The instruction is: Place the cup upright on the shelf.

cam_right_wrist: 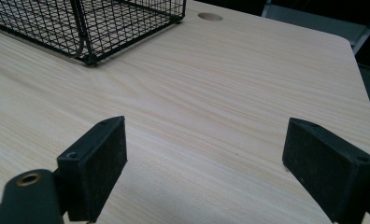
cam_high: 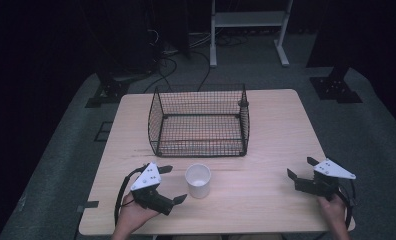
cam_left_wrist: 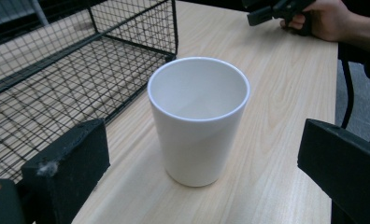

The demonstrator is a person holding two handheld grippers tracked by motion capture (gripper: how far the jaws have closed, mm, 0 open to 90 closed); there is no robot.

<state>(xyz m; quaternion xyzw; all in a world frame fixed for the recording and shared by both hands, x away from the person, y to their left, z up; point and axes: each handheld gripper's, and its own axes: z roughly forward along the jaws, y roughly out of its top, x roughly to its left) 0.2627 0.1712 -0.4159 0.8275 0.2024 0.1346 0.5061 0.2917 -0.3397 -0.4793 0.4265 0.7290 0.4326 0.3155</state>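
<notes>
White cup point(cam_high: 198, 181) stands upright and empty on the desk point(cam_high: 266, 145), just in front of the black wire basket point(cam_high: 199, 121), which holds nothing that we can see. The left gripper point(cam_high: 172, 183) faces the cup with its fingers point(cam_left_wrist: 66, 172) spread wide and not touching it; the right gripper point(cam_high: 302, 168), well apart, rests released too. We judge nothing done yet: cup ungrasped, basket unfilled.

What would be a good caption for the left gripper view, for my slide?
Open left claw facing an upright, empty white cup on the wooden table, beside a black wire basket.
</notes>
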